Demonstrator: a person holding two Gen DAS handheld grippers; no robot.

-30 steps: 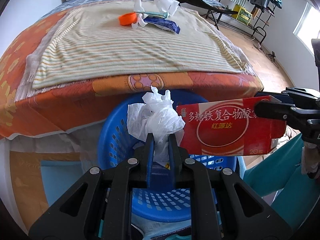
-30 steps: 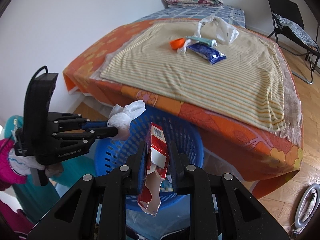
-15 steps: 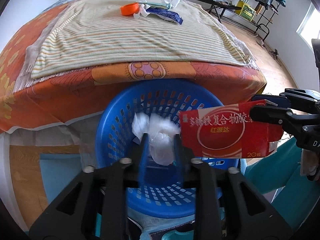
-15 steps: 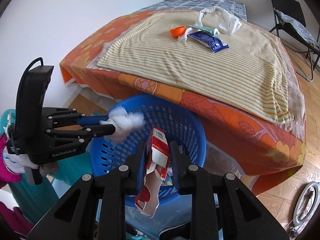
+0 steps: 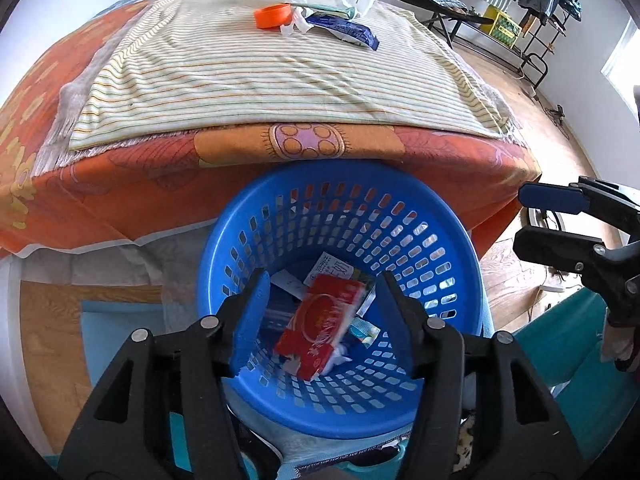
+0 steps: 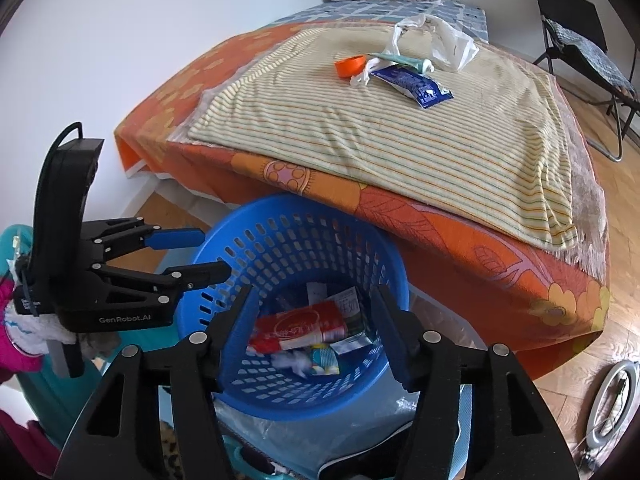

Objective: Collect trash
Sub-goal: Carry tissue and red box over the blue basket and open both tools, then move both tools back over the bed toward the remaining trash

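Bedroom floor at the foot of a bed [image 5: 120,200], where a blue basket [image 5: 460,264] stands against the orange bedspread. Inside the basket, below both grippers, lie a red box [image 5: 320,328], a crumpled white tissue [image 6: 294,362] and a few small packets and papers. The left gripper [image 5: 324,304] points down into the basket; its jaws are opening and nothing is between them, the red box lying loose beneath. The right gripper [image 6: 312,312] hangs over the same basket, its jaws also opening, with nothing gripped. Each gripper shows at the edge of the other's view, just beside the basket rim. Farther ahead of both grippers, on a striped blanket [image 6: 400,140] on top of the bed, more trash waits: an orange lid [image 5: 273,16], a blue wrapper [image 6: 412,85], a tube [image 6: 404,61] and a white plastic bag [image 6: 448,46]. Beyond the bed, to the right, stands a black folding chair [image 6: 580,48].
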